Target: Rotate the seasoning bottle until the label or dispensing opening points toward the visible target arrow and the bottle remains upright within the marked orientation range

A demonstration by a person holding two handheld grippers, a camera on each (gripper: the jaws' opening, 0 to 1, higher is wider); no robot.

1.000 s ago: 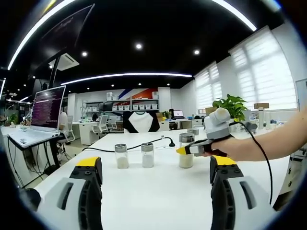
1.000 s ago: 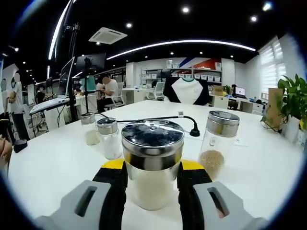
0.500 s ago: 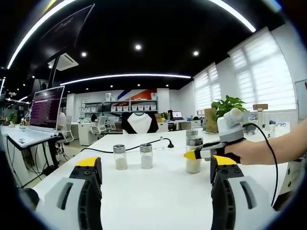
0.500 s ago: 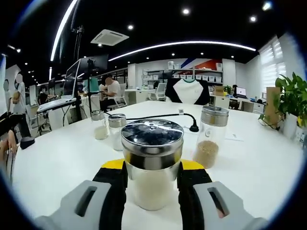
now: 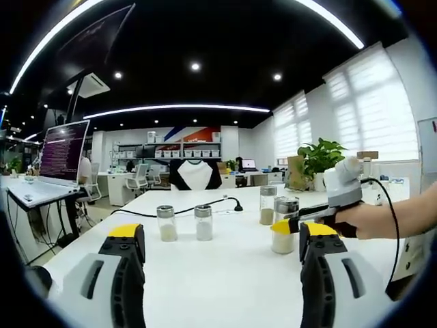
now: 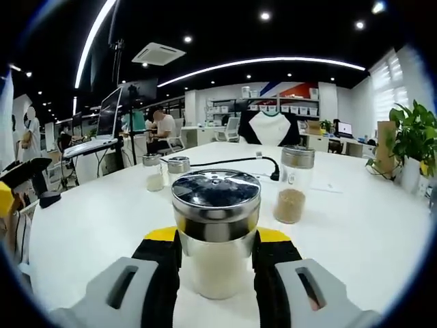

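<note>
Gripping the seasoning bottle (image 6: 216, 232) at its glass body, the right gripper (image 6: 216, 263) has its jaws closed on both sides, steel lid upright. Over the last second the bottle has travelled rightward along the white worktop (image 5: 225, 266), now sitting past the brown-filled jar (image 6: 292, 184); the two small shakers (image 5: 183, 223) stayed put. Left gripper (image 5: 222, 242) hangs with jaws wide, empty. No target arrow visible, so heading can't be judged yet.
</note>
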